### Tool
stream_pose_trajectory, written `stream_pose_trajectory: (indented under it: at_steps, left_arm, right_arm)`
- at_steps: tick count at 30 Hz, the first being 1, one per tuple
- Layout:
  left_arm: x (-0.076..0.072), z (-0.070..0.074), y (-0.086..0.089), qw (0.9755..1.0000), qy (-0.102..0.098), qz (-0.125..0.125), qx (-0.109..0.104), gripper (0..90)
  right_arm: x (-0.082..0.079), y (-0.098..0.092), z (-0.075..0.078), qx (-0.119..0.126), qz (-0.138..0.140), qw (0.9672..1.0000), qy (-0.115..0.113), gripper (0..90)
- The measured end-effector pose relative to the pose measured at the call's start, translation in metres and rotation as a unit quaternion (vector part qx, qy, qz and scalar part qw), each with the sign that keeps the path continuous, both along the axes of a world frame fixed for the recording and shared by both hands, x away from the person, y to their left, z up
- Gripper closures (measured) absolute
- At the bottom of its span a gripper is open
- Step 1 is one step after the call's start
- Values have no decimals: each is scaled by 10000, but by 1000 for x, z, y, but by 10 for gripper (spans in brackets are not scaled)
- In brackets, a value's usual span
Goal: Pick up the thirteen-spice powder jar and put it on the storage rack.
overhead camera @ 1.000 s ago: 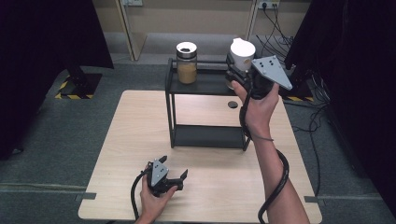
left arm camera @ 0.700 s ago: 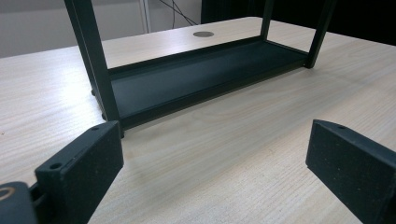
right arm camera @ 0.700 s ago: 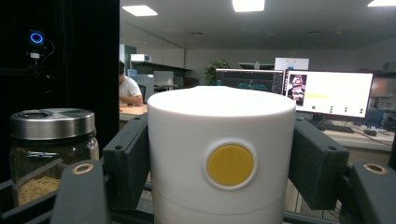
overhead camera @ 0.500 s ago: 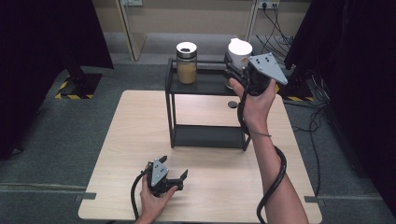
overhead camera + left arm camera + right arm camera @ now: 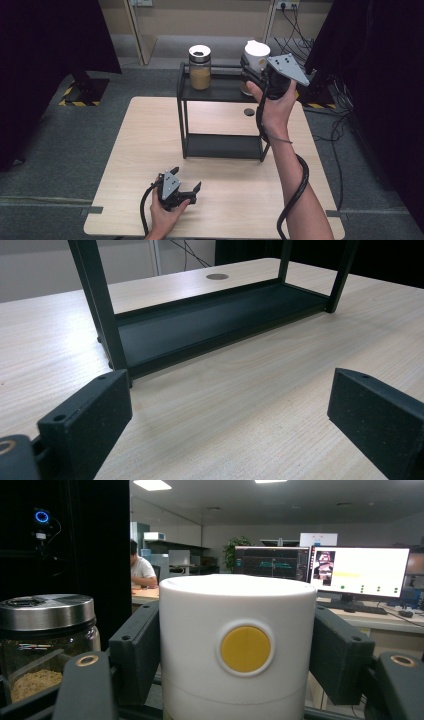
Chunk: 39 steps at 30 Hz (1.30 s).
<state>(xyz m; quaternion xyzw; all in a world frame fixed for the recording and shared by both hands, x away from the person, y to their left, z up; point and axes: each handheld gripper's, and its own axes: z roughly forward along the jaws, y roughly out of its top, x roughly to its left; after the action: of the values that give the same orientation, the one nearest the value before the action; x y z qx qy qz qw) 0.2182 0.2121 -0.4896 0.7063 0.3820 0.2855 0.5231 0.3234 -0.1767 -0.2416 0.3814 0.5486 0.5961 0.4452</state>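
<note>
Right gripper (image 5: 235, 680) clamps smooth white canister (image 5: 237, 650) on black metal shelf (image 5: 222, 90); glass jar (image 5: 200, 67) left. Left gripper (image 5: 186, 186) spread wide, holding nothing, near table (image 5: 140, 150) edge.

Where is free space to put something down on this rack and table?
The rack's lower shelf is bare. So is the table left of the rack and between the rack and the left gripper. The top shelf is crowded: glass jar, and white canister in the right gripper.

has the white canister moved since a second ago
No. The white canister sits at the same spot at the right end of the black rack's top shelf, right gripper clamped on it.
</note>
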Motion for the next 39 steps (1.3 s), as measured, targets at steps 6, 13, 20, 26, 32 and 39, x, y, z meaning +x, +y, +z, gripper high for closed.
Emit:
stream_pose_trajectory:
  at_steps: [6,13,20,26,32,39]
  left_arm:
    - [0,0,0,10000,-3,-2,-8,32]
    - [0,0,0,10000,2,2,0,32]
    - [-1,0,0,10000,-5,6,0,32]
    - [-1,0,-1,10000,0,11,-8,31]
    - [-1,0,-1,10000,-9,11,11,31]
    - [-1,0,-1,10000,-5,10,1,31]
  right_arm:
    - [4,-3,1,-61,39,9999,140,120]
    - [-1,-7,1,-28,56,10000,10,9]
    - [-8,-14,3,-66,146,9999,-52,1]
    - [-16,-23,-2,-49,322,9994,-120,1]
    - [-25,-28,-6,-101,430,9989,-160,1]
    - [-33,-31,-13,-72,529,9984,-197,1]
